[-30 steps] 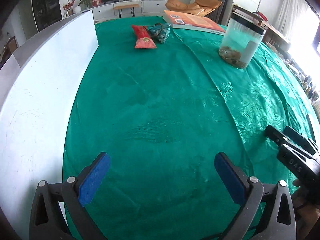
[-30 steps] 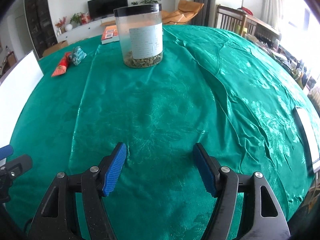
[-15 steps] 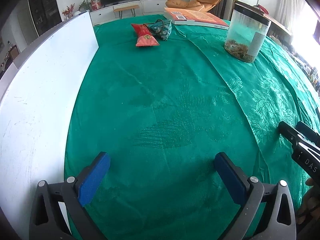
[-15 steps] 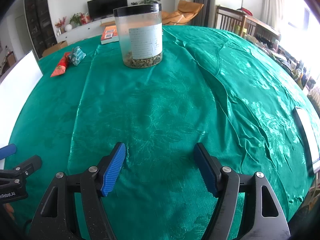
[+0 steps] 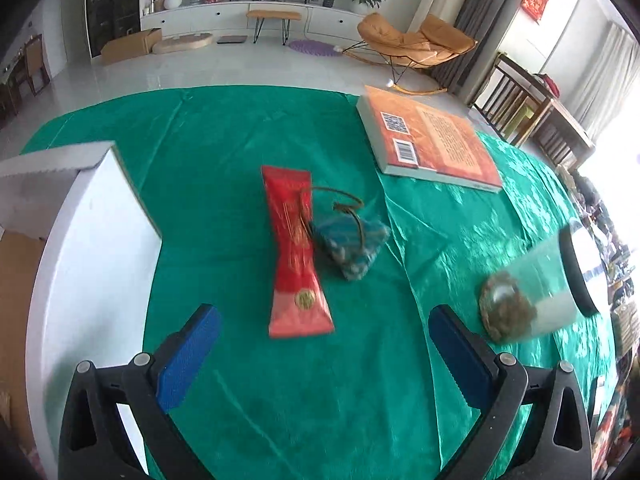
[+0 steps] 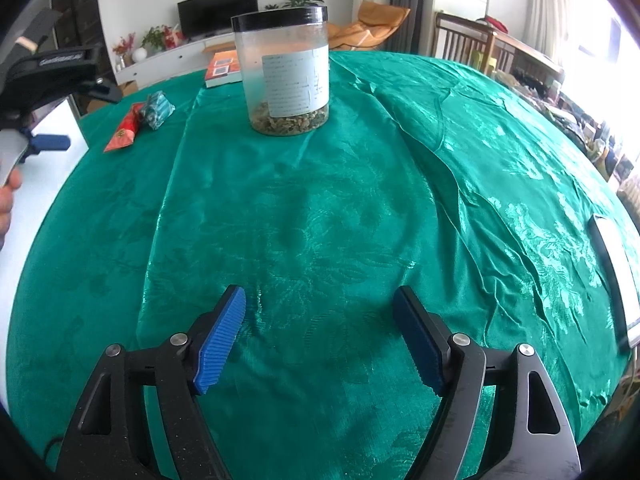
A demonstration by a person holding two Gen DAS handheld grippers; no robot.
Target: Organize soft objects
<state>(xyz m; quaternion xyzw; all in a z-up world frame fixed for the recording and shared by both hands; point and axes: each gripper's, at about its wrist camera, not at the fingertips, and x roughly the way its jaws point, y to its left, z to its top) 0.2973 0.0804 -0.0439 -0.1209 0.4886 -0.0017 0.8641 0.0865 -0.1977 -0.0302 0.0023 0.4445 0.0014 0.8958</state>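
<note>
My left gripper hangs tilted down over the green cloth, jaws spread wide with nothing between the blue pads. The red packet lies just beyond them at 12 o'clock, lengthwise toward me, a gold seal near its close end; I cannot read the print on it. The teal pouch touches the packet's right edge at about 1 o'clock, its brown cord looped over the packet's top. At 1 to 2 o'clock, farther off, a book lies back cover up, showing a QR code and a barcode; its text is too small to read. A jar sits at 3 o'clock, blurred, and a white board runs along 9 o'clock.

My right gripper points down at bare cloth, its jaws just widened and now well apart, holding nothing. From there the jar stands upright at 12 o'clock, black lid on, brownish bits at the bottom, a pale label whose lines I cannot make out. Packet and pouch lie together at 10 o'clock, the book behind the jar at 11. At 9 to 10 o'clock the left gripper shows one blue pad, white lettering on its black body blurred, with my hand beneath it at the frame edge.
</note>
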